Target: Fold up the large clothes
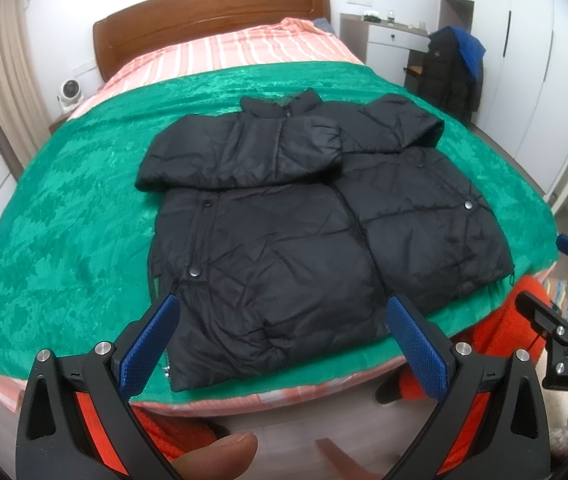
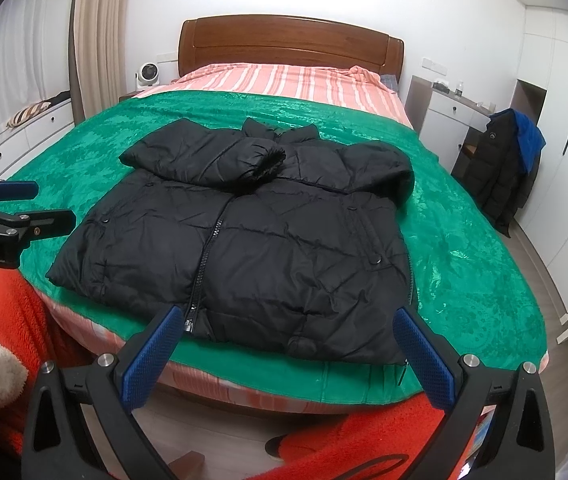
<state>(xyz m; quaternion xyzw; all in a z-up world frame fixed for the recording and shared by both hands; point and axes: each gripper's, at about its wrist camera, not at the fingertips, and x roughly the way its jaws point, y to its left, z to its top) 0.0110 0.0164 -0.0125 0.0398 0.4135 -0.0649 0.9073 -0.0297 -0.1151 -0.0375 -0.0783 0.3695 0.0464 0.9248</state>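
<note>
green blanket (image 2: 84, 152) covers the near part of the bed (image 2: 292, 76), striped pink sheet (image 2: 284, 76) past it up to the wooden headboard (image 2: 290, 42). small white fan (image 2: 148, 72) sits left of the headboard, white desk (image 2: 450, 114) to the right with a dark coat and blue garment (image 2: 512, 160) draped on a chair beside it, white wardrobe (image 2: 564, 120) further right. orange fleece (image 2: 8, 312) shows low by the bed edge.

black puffer jacket (image 2: 244, 240) lies flat on the blanket, near the foot edge, front up, zipper running roughly toward me. collar points at the headboard, hem toward me, so its long axis runs head to foot of the bed. both sleeves are folded across the chest.

my left gripper (image 1: 280, 344) hovers just off the hem, blue pads spread wide, holding nothing. my right gripper (image 2: 284, 354) is the same, spread wide over the hem and not touching fabric. nothing sits between either gripper and the jacket.
</note>
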